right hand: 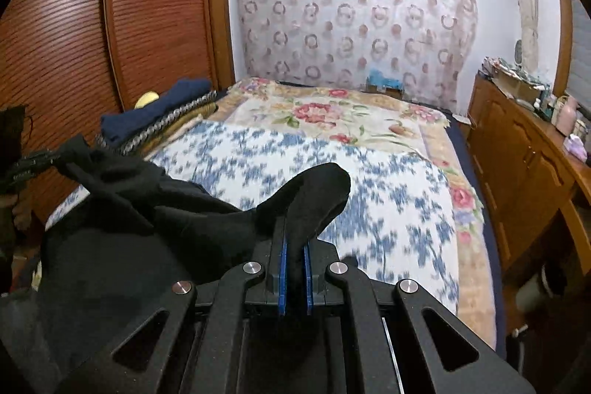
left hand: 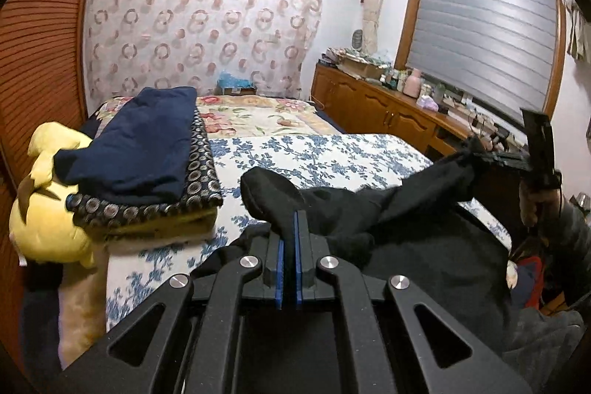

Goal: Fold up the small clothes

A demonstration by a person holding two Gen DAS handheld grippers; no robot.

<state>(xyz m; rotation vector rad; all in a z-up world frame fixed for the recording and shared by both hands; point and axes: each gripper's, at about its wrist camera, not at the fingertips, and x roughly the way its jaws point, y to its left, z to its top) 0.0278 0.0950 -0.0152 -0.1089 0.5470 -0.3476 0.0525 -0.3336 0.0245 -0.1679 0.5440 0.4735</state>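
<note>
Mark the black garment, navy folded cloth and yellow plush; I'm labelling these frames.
black garment (left hand: 424, 246), left wrist view, its spread middle.
navy folded cloth (left hand: 136, 139), left wrist view, top face.
yellow plush (left hand: 40, 220), left wrist view, its body.

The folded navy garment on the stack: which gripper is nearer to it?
Left. The left gripper is just beside the folded navy garment; the right gripper is farther across the bed, both shut on the black garment.

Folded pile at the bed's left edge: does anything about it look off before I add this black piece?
Yes. The folded pile rests partly on a yellow plush toy rather than flat on the bed, so it slopes. The navy garment on top overhangs the toy. Both grippers are shut on the black garment.
</note>
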